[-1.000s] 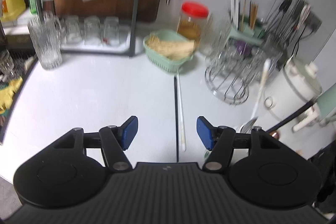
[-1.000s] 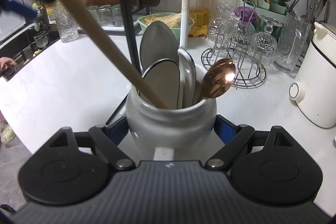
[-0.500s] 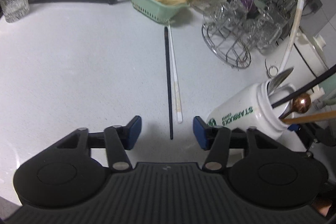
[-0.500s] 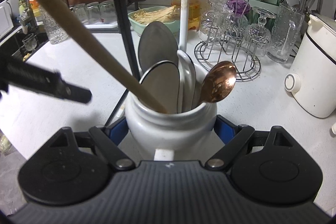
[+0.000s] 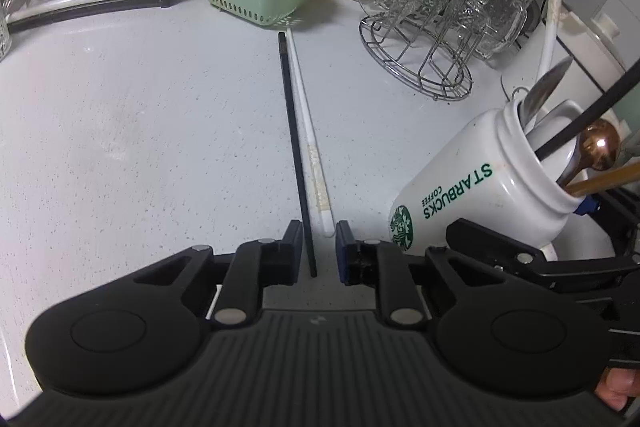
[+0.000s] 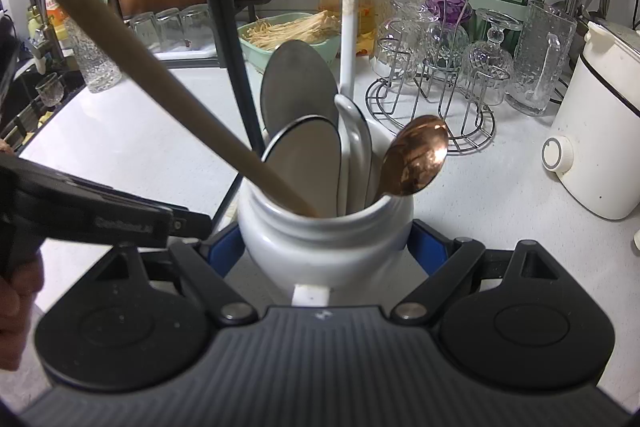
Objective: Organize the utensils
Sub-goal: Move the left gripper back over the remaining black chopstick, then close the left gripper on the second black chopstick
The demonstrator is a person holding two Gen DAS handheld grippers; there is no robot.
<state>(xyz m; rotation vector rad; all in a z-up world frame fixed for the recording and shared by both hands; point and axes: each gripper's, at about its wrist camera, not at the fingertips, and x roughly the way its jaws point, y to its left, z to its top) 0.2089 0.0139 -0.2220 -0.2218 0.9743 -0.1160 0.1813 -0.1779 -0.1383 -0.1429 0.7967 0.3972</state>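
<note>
The left gripper [image 5: 318, 247] was low over the white counter [image 5: 140, 131], its jaws closing around the near end of a black chopstick [image 5: 296, 163] that lay flat there, pads not quite on it. A white chopstick [image 5: 310, 143] lay touching alongside, its tip just ahead of the right pad. The right gripper [image 6: 326, 247] was clamped on a white Starbucks jar [image 6: 324, 239], tilted, holding spoons, a copper spoon [image 6: 416, 155] and a wooden handle [image 6: 160, 83]

open counter [image 5: 140, 131] left of the chopsticks [image 5: 304, 147]; mug [image 5: 480, 187] and glass rack [image 5: 420, 67] crowding the right
</note>
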